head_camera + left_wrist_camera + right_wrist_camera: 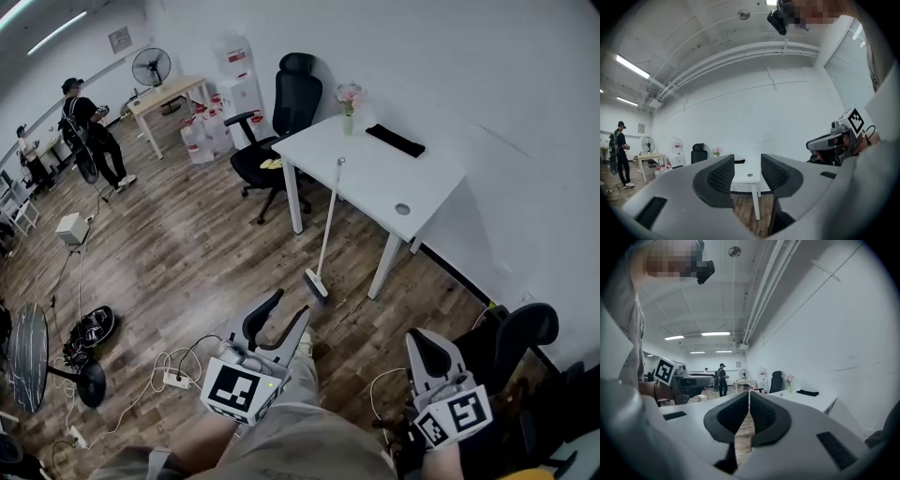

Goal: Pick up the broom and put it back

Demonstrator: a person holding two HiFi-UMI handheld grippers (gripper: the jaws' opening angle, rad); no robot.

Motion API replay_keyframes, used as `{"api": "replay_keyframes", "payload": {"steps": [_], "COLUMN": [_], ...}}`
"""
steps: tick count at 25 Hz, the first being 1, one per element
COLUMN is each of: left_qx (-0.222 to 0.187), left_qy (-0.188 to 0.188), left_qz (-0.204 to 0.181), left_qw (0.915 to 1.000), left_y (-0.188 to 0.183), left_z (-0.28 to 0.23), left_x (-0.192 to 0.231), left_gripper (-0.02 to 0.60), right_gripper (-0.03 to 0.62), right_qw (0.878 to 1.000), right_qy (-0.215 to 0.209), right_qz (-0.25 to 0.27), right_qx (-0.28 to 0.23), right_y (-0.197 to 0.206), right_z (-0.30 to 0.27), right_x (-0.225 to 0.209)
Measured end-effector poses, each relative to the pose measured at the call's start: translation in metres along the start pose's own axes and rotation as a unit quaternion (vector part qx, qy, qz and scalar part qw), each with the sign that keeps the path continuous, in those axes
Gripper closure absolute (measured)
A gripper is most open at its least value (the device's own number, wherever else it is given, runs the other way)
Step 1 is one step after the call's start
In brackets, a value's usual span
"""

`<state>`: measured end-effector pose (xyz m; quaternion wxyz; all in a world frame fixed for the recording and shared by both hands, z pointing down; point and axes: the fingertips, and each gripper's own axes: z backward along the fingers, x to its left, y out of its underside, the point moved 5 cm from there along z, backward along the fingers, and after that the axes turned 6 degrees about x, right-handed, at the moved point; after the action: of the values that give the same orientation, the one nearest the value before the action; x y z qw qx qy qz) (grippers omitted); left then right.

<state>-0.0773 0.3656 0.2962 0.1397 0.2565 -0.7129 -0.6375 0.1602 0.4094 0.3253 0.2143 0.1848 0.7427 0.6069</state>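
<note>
A: An office: wooden floor (187,244), white table (375,173) by the wall. Where's the broom (326,228)?
B: Tilted against the table's front edge, which props it up; its brush rests on the floor.
A: The tongs?
B: Both are well apart from it. The left tongs (291,307) are released and empty, probably readied for the handle. The right tongs (424,345) are clenched on nothing.

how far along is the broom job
Done: nothing clearly; the broom leans on the white table, brush on the floor. In hand: nothing; left gripper open, right gripper shut, both empty and away from it. Left: pick it up and put it back.
</note>
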Motion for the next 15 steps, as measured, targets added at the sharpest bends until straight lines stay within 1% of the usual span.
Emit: {"api": "replay_keyframes", "payload": {"steps": [3, 8, 15], "left_qx": [0.004, 0.013, 0.044], "left_qy": [0.004, 0.019, 0.032], "left_qz": [0.001, 0.008, 0.013], "left_qw": [1.0, 0.9997, 0.9984], "left_y": [0.006, 0.009, 0.012], "left_z": [-0.023, -0.067, -0.135], "left_x": [0.019, 0.048, 0.111], "left_gripper": [0.399, 0.399, 0.399], "right_gripper": [0.557, 0.557, 0.557], "right_qw": [1.0, 1.0, 0.999], "right_qy": [0.003, 0.008, 0.018], "right_qz": [0.005, -0.002, -0.015], "right_qx": [0.004, 0.016, 0.032], "right_y": [-0.001, -0.007, -0.025], "right_z": [-0.025, -0.073, -0.155], "right_x": [-0.013, -0.038, -0.074]}}
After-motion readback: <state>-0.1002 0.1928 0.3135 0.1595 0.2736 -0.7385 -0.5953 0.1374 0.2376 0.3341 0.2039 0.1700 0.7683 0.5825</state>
